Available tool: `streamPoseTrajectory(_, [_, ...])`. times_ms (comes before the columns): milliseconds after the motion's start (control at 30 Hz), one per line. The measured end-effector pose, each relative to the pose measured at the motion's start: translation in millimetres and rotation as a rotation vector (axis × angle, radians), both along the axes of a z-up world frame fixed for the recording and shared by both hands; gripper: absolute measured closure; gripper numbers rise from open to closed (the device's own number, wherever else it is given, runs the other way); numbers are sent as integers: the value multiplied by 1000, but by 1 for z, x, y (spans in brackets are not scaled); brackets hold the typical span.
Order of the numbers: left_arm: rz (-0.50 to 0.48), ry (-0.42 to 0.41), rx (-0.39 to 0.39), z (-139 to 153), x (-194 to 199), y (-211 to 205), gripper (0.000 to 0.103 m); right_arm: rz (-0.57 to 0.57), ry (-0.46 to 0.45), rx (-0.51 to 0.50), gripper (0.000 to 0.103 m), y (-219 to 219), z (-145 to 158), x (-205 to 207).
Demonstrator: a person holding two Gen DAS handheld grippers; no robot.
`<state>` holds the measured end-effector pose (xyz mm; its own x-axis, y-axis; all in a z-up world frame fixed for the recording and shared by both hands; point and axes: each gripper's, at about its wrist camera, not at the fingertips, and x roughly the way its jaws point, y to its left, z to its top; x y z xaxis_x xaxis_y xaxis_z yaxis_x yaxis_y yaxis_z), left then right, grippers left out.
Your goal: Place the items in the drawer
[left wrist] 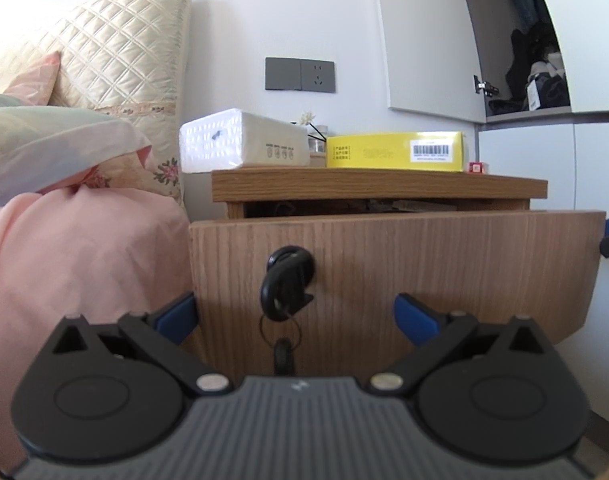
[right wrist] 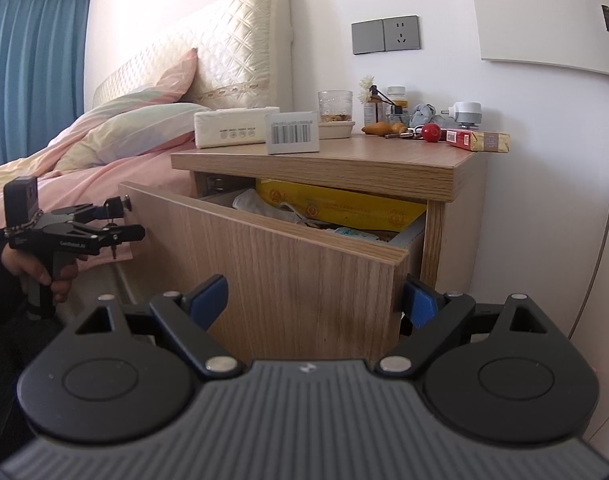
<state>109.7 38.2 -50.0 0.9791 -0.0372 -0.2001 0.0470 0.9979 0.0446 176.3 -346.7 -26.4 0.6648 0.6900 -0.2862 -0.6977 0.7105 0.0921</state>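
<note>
The wooden nightstand drawer stands pulled out, and it shows open from the side in the right wrist view. Black keys hang from its lock. My left gripper is open, its blue pads either side of the keys, close to the drawer front; it also shows in the right wrist view. My right gripper is open and empty at the drawer's right front corner. On top lie a white tissue pack, a yellow box and a red cigarette pack.
The drawer holds a yellow box, papers and small clutter. The nightstand top also carries a glass, bottles, a red ball and a plug. A bed with pink bedding is at left. A wardrobe door is at right.
</note>
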Motion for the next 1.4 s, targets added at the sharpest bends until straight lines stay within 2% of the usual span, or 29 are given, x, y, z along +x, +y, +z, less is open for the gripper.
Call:
streamPoseTrajectory(800, [22,0,-30,3,-62,-4,0,144,18,20,9,-23,3,-51])
streamPoseTrajectory(1200, [19,8,-31,5,-80,-4,0,185,24,22,9,-28,4,-61])
streamPoseTrajectory(1400, [21,19,-37,7,-81,-3,0,168,5,-2,9,-24,7,-65])
